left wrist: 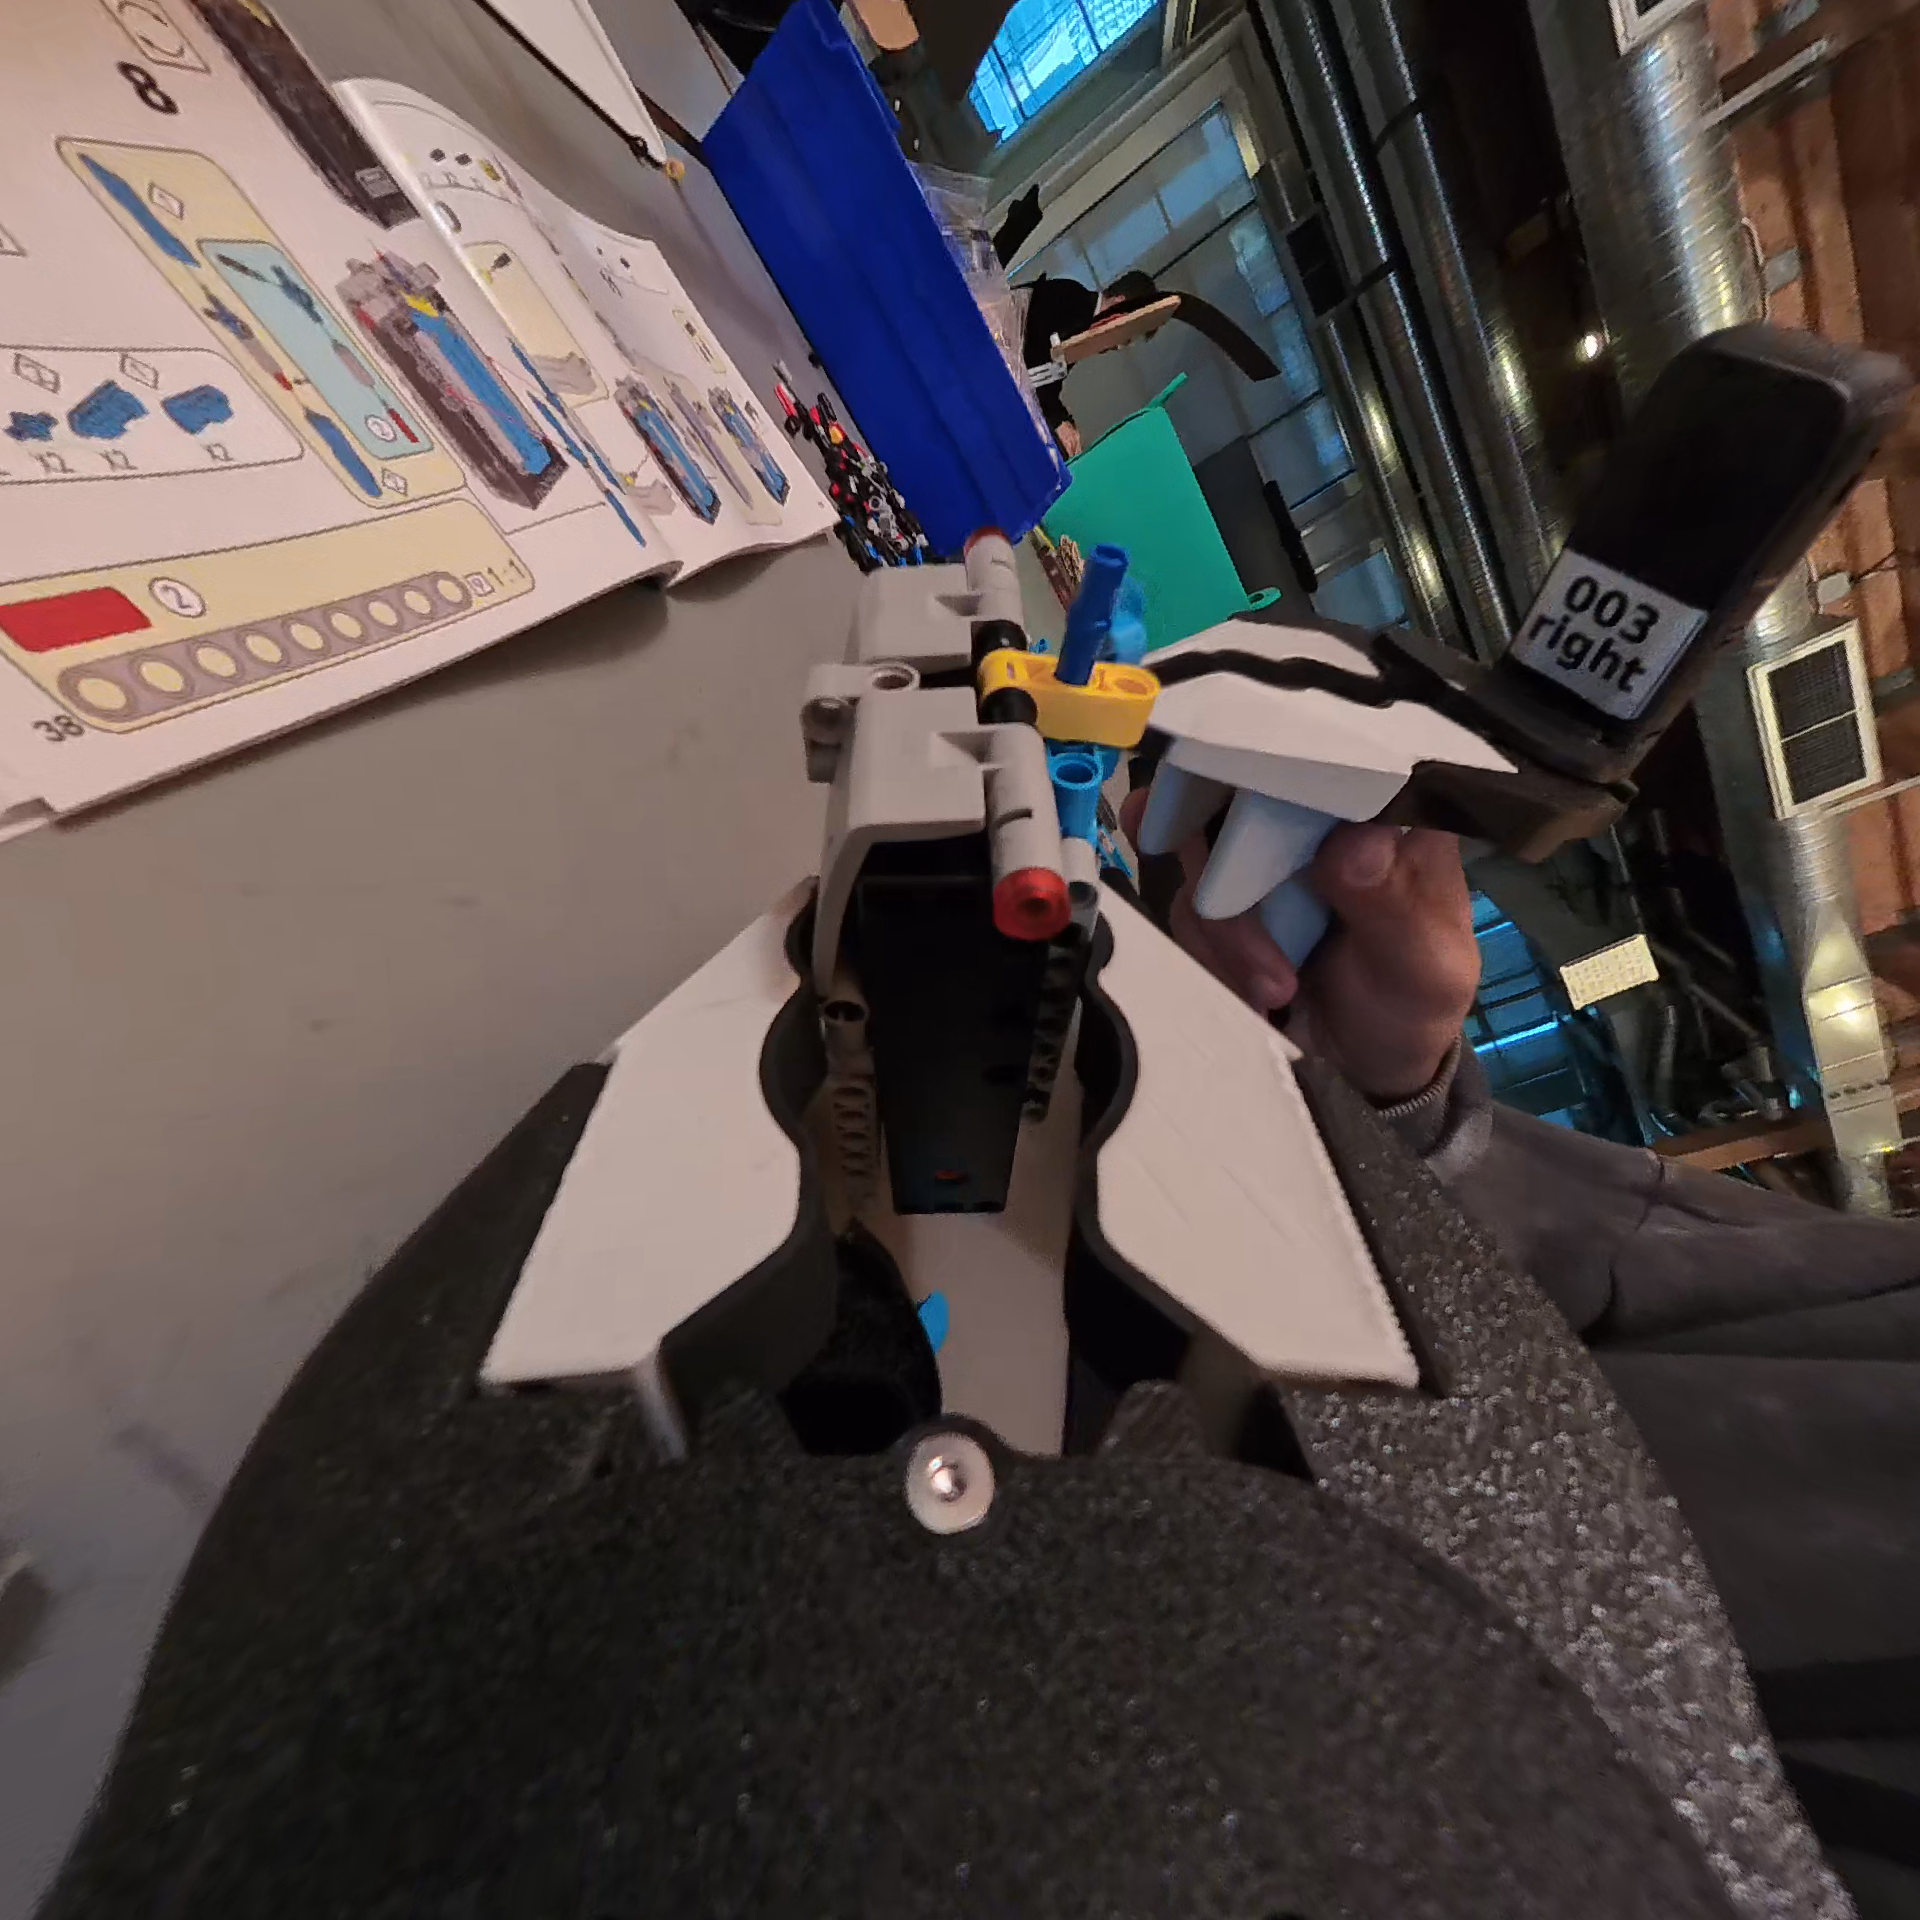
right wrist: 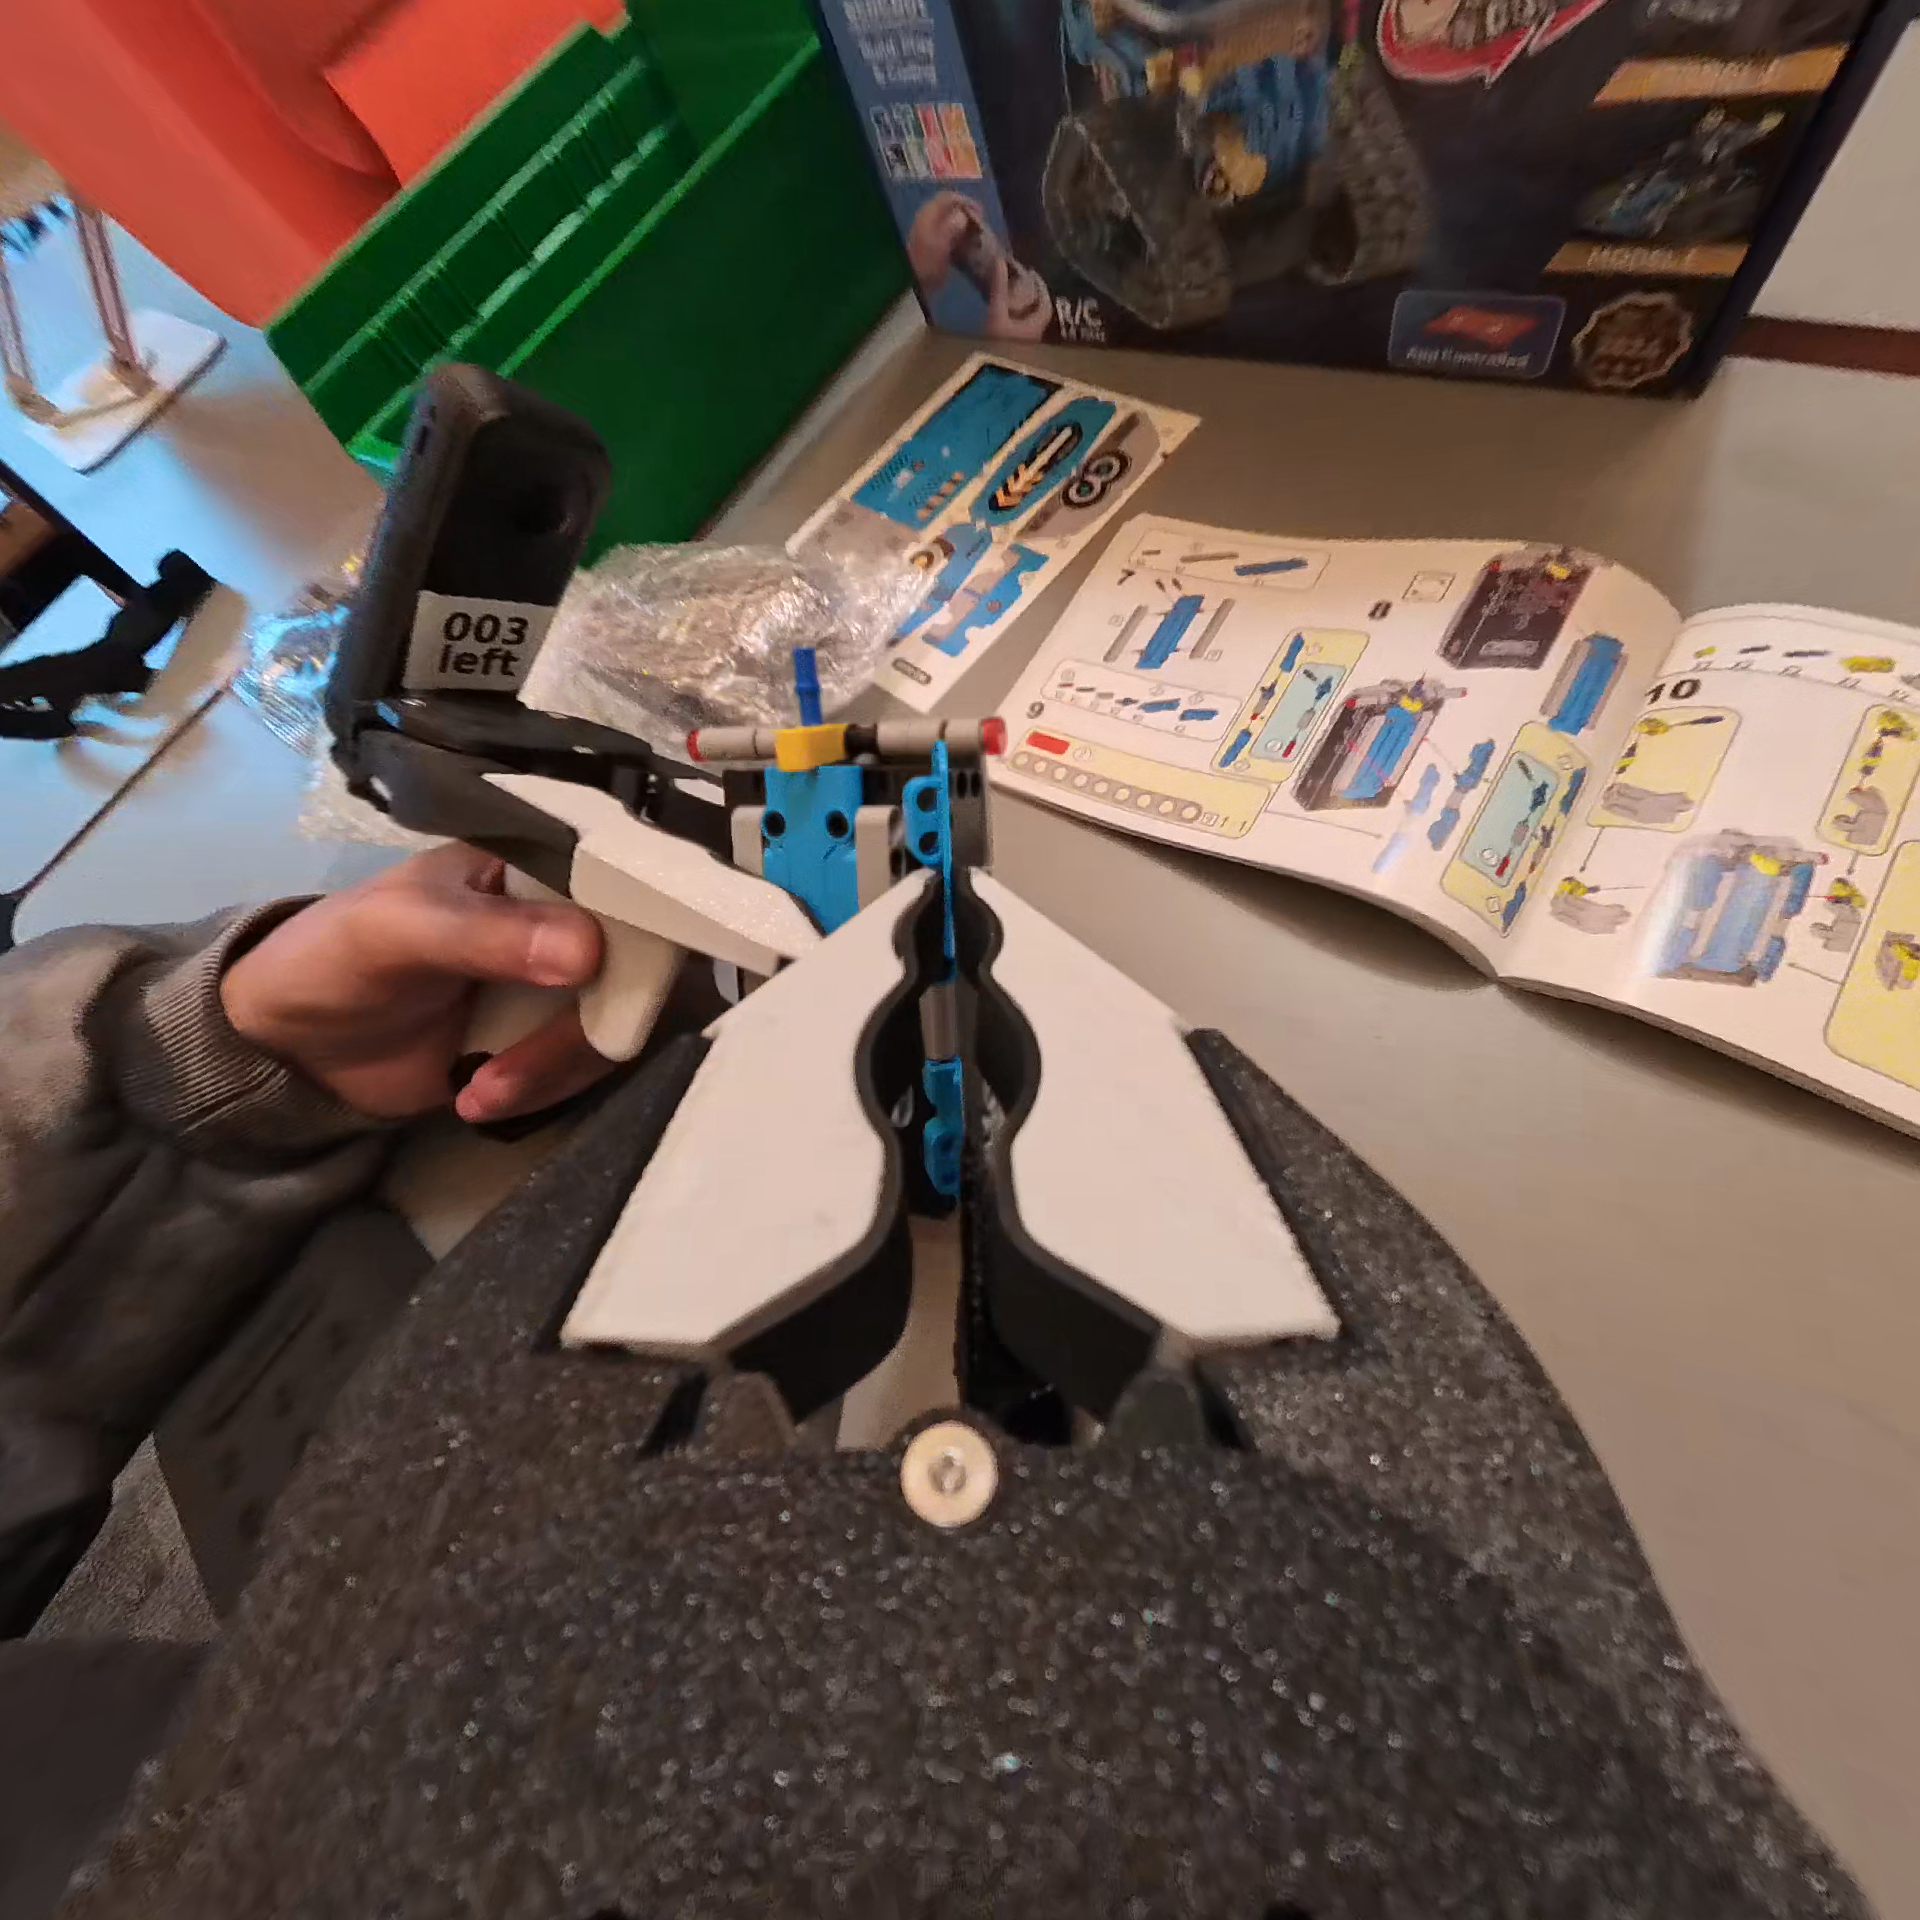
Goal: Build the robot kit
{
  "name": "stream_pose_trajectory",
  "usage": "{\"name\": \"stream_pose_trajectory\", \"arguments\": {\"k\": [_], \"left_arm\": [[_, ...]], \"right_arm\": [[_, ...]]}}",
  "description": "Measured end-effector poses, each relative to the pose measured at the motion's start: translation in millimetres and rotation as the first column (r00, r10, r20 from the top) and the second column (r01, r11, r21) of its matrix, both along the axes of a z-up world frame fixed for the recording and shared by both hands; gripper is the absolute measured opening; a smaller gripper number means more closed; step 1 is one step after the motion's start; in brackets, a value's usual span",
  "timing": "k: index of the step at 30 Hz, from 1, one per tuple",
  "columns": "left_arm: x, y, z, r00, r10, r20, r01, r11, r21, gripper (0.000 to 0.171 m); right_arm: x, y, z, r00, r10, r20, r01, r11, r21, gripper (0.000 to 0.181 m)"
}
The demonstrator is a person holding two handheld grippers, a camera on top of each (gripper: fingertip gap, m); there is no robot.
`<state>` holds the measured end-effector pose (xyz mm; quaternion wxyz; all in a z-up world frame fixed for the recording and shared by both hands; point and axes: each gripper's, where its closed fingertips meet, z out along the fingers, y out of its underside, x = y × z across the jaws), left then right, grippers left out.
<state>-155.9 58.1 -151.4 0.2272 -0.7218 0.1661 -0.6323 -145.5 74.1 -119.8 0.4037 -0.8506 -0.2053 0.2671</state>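
Note:
My left gripper (left wrist: 951, 914) is shut on a brick assembly (left wrist: 914, 769), a grey and black block. The block carries a grey axle with red ends (left wrist: 1023, 821), a yellow connector (left wrist: 1081, 691) and a dark blue pin (left wrist: 1091, 613). My right gripper (left wrist: 1158, 701) reaches in from the right beside the yellow connector. In the right wrist view my right gripper (right wrist: 948, 883) is shut on a thin light-blue beam (right wrist: 940, 821) on the side of the assembly (right wrist: 805, 842). The left gripper (right wrist: 727, 894) holds the assembly from the left, above the grey table (right wrist: 1351, 1195).
An open instruction booklet (right wrist: 1455, 779) lies on the table and also shows in the left wrist view (left wrist: 312, 416). A sticker sheet (right wrist: 987, 520), a product box (right wrist: 1351, 177), a green bin (right wrist: 644, 291) and clear plastic bags (right wrist: 727, 623) lie behind. A blue bin (left wrist: 883, 291) stands by loose small parts (left wrist: 862, 488). My hands' fingertips stand some 4 centimeters from each other.

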Motion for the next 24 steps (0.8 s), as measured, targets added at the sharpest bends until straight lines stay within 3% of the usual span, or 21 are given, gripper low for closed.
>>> {"name": "stream_pose_trajectory", "arguments": {"k": [11,18,24], "left_arm": [[-5,9,-8,0.999,0.049,-0.018,-0.050,0.997,-0.065,0.044],[-7,10,-14,0.998,0.056,-0.043,-0.059,0.994,-0.089,0.044],[-7,10,-14,0.998,0.051,-0.024,-0.053,0.991,-0.123,0.044]], "right_arm": [[-12,13,-10,0.977,-0.103,0.187,0.092,0.993,0.068,0.001],[-14,13,-19,0.984,-0.113,0.139,0.115,0.993,-0.011,0.002],[-25,4,-19,0.999,-0.036,0.021,0.038,0.992,-0.122,0.008]]}}
